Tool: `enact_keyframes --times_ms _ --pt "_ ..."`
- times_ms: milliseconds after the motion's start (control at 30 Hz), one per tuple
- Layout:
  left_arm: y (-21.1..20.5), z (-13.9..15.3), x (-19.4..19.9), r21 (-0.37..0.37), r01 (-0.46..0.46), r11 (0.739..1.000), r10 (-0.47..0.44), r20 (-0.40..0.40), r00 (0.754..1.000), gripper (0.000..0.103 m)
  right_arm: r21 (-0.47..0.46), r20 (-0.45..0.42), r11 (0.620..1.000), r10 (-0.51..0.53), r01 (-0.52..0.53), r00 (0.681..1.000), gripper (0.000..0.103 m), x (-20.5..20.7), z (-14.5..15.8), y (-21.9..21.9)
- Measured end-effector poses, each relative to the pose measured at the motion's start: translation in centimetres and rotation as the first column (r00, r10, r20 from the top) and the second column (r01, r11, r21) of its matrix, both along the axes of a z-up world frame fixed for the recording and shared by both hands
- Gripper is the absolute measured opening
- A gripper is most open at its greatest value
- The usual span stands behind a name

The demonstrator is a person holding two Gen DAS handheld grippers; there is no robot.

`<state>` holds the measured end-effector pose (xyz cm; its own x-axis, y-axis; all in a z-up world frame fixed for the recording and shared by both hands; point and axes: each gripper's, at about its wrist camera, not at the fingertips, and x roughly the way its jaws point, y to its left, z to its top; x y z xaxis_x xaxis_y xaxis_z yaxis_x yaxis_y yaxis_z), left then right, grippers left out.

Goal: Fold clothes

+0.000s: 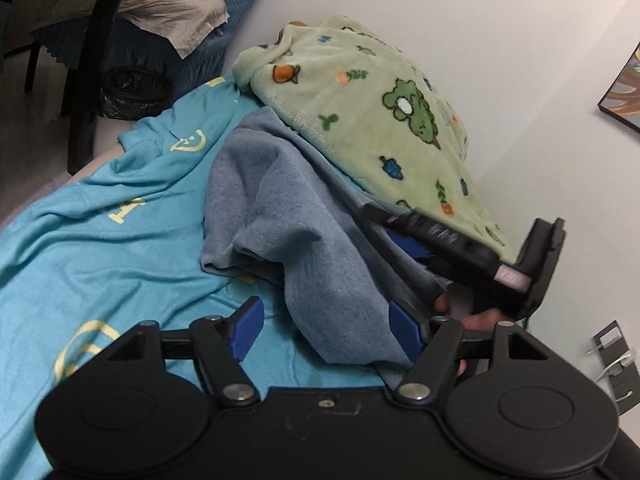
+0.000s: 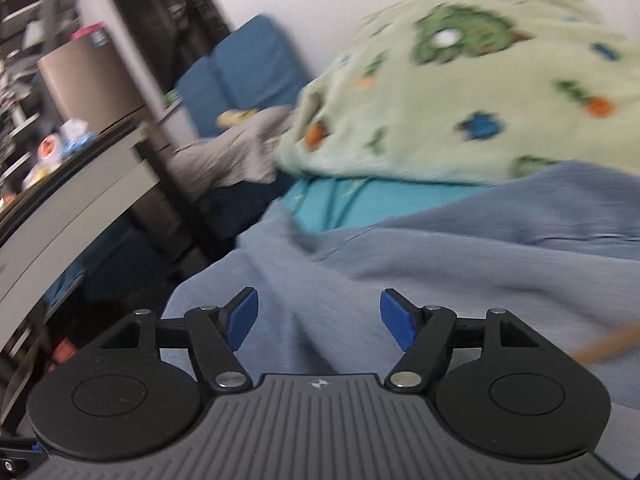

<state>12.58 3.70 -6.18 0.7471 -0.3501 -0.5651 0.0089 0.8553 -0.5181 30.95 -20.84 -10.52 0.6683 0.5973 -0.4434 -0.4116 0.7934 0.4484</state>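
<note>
hovering spread-jawed, left gripper (image 1: 326, 330) and right gripper (image 2: 318, 320) flank blue-grey garment (image 1: 280, 216).

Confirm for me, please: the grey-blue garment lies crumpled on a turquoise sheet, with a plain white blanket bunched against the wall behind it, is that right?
Not quite. The blanket is pale green with printed cartoon figures, not plain white, as the left wrist view shows. The rest holds: the grey-blue garment lies crumpled on the turquoise sheet, with that blanket bunched against the wall behind it.

Open teal sheet (image 1: 80, 248) leftward; green fleece heap (image 1: 360, 112) and wall (image 1: 500, 40) crowding the right.
</note>
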Motion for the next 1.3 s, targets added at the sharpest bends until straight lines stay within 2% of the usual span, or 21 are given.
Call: enact_keyframes --times_ms 33,67,100,167,200,233,367,500,600,700,800,867,933,1000,1067,1133,1300 --pt "0.0 -0.2 0.2 0.004 0.0 1.0 0.0 -0.006 1.0 0.066 -0.022 -0.002 1.0 0.015 -0.015 1.0 0.064 0.1 -0.8 0.6" --pt "0.0 -0.4 0.4 0.007 -0.001 1.0 0.001 -0.013 1.0 0.066 -0.068 -0.006 0.998 0.011 -0.012 1.0 0.053 -0.2 -1.4 1.2" --pt "0.1 -0.6 0.6 0.008 -0.003 1.0 0.003 -0.018 1.0 0.065 -0.133 -0.003 0.991 0.005 -0.006 1.0 0.033 -0.2 -1.9 1.8" --pt "0.3 -0.7 0.6 -0.003 -0.011 1.0 0.011 -0.012 1.0 0.065 -0.198 0.047 0.98 0.02 -0.01 0.999 0.018 -1.0 -2.0 2.7" --pt "0.5 -0.6 0.6 -0.006 -0.015 1.0 0.015 -0.006 1.0 0.064 -0.2 0.069 0.98 0.017 -0.003 0.997 0.01 -1.4 -1.7 2.8" --pt "0.6 -0.5 0.5 -0.005 -0.021 1.0 0.021 0.002 1.0 0.062 -0.19 0.084 0.982 0.003 0.013 0.996 0.006 -1.9 -1.2 2.8" --pt "1.1 0.9 -0.5 -0.006 -0.051 0.999 0.051 0.06 0.997 0.061 -0.142 0.154 0.987 -0.048 0.071 0.987 0.005 -5.1 2.1 2.2" --pt "1.7 2.5 -2.0 -0.034 -0.053 0.998 0.057 0.117 0.991 0.061 -0.235 0.269 0.965 -0.048 0.114 0.962 0.005 -10.9 4.4 2.8" --pt "2.0 3.7 -3.4 -0.059 -0.042 0.997 0.05 0.156 0.986 0.061 -0.314 0.286 0.946 0.012 0.082 0.958 0.005 -15.1 5.4 3.6" --pt "1.9 4.7 -4.5 -0.062 -0.016 0.998 0.027 0.192 0.981 0.061 -0.348 0.242 0.937 0.049 0.04 0.969 0.005 -18.6 5.7 4.7" --pt "1.6 5.2 -5.5 -0.038 0.008 0.999 0.001 0.22 0.976 0.061 -0.352 0.128 0.936 0.049 -0.001 0.99 0.005 -21.4 4.6 5.8" --pt "1.3 5.3 -5.7 -0.014 0.012 1.0 -0.009 0.226 0.974 0.061 -0.341 0.015 0.94 0.027 -0.02 1.0 0.005 -22.6 2.9 6.4" --pt "1.1 4.9 -5.6 -0.003 0.02 1.0 -0.019 0.215 0.976 0.061 -0.311 -0.11 0.95 -0.005 -0.029 0.994 0.005 -23.2 0.8 6.5" --pt "0.9 4.5 -5.4 0.012 0.026 1.0 -0.028 0.199 0.979 0.061 -0.281 -0.232 0.959 -0.037 -0.03 0.972 0.005 -23.5 -1.3 6.5" --pt "0.7 4.0 -5.4 0.032 0.034 0.999 -0.039 0.185 0.982 0.061 -0.271 -0.275 0.963 -0.06 -0.018 0.96 0.006 -23.4 -2.1 6.1" --pt "0.4 3.6 -5.5 0.054 0.044 0.998 -0.052 0.176 0.983 0.061 -0.218 -0.295 0.976 -0.074 0.009 0.952 0.008 -22.8 -1.6 5.1" --pt "-1.3 3.3 -5.5 0.139 0.063 0.988 -0.088 0.18 0.98 0.061 -0.052 -0.304 0.986 -0.17 0.161 0.938 0.04 -23.2 0.4 1.7"
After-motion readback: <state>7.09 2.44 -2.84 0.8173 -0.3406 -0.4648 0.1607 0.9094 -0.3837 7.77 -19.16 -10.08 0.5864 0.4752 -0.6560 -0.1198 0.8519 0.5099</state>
